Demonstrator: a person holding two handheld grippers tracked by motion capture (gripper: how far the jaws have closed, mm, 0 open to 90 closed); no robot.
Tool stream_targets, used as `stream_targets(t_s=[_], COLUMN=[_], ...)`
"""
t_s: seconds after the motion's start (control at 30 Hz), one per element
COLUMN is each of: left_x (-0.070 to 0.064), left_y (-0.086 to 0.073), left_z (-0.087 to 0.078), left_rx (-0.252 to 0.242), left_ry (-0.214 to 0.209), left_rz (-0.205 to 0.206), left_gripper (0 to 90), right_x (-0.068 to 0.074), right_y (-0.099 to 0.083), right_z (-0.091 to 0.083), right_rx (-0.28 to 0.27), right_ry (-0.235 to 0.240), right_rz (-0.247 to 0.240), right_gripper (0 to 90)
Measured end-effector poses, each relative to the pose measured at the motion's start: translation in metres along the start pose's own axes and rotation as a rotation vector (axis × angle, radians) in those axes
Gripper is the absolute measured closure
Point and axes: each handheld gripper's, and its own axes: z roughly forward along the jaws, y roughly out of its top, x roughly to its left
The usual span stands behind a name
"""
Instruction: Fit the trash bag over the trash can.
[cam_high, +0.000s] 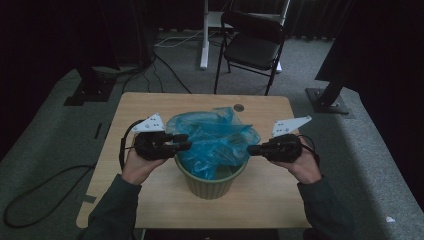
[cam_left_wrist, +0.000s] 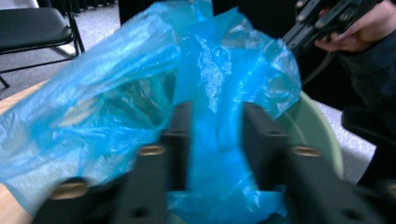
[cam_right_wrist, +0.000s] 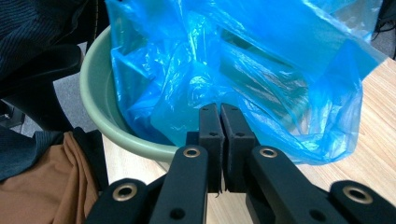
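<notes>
A blue bag (cam_high: 215, 140) sits in the green bin (cam_high: 210, 182) mid-table. The left gripper (cam_high: 182, 145), jaws parted, seemingly straddles a fold; the right gripper (cam_high: 252, 149), jaws together, stops at the bag's edge.

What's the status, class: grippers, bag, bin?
Left gripper open, blue bag film between its jaws. Right gripper shut at bag's edge; whether it pinches film, unclear. Bag bunched in green bin, not spread over rim.

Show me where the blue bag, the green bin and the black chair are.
blue bag (cam_high: 215, 137), high view, crumpled middle.
green bin (cam_high: 210, 185), high view, front wall.
black chair (cam_high: 252, 47), high view, seat.
</notes>
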Motion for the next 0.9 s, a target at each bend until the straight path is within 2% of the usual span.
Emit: stream_targets(t_s=[0.1,0.17,0.57,0.9], left_x=[0.0,0.0,-0.004,0.002], left_y=[-0.006,-0.01,-0.047,-0.067], left_z=[-0.002,-0.005,-0.025,-0.021], left_rx=[0.003,0.001,-0.003,0.011], left_ry=[0.006,0.011,0.026,0.007], left_rz=[0.005,-0.003,-0.072,-0.119], left_gripper=[84.4,88.3,89.2,89.2], right_x=[0.001,0.001,0.01,0.012], right_y=[-0.002,-0.003,-0.016,-0.023], right_z=[0.0,0.0,0.008,0.01], right_rx=[0.006,0.009,0.047,0.065], right_ry=[0.002,0.003,0.039,0.061], right_rz=[0.002,0.0,0.004,0.009], right_gripper=[87.9,87.9,88.3,89.5])
